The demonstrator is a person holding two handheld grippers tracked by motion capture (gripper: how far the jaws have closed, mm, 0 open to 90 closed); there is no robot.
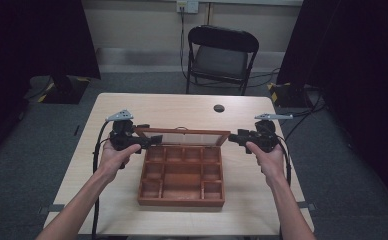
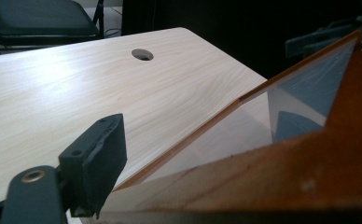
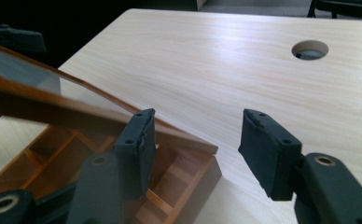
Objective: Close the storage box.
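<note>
A wooden compartment box (image 1: 182, 192) sits in the middle of the table, its glass-paned lid (image 1: 182, 136) tilted up at the far edge. My left gripper (image 1: 143, 142) is at the lid's left end. In the left gripper view one black pad (image 2: 95, 163) stands a sliver off the lid's wooden frame (image 2: 286, 182), which hides the other jaw. My right gripper (image 3: 195, 135) is at the lid's right end. Its jaws are open and straddle the lid's corner (image 3: 207, 147) without pressing on it. The box's compartments (image 3: 53, 163) look empty.
The pale wooden table (image 1: 262, 210) has a round cable hole (image 1: 219, 108) behind the box. A black folding chair (image 1: 222, 55) stands beyond the far edge. Dark curtains hang at both sides, and cables lie on the grey carpet.
</note>
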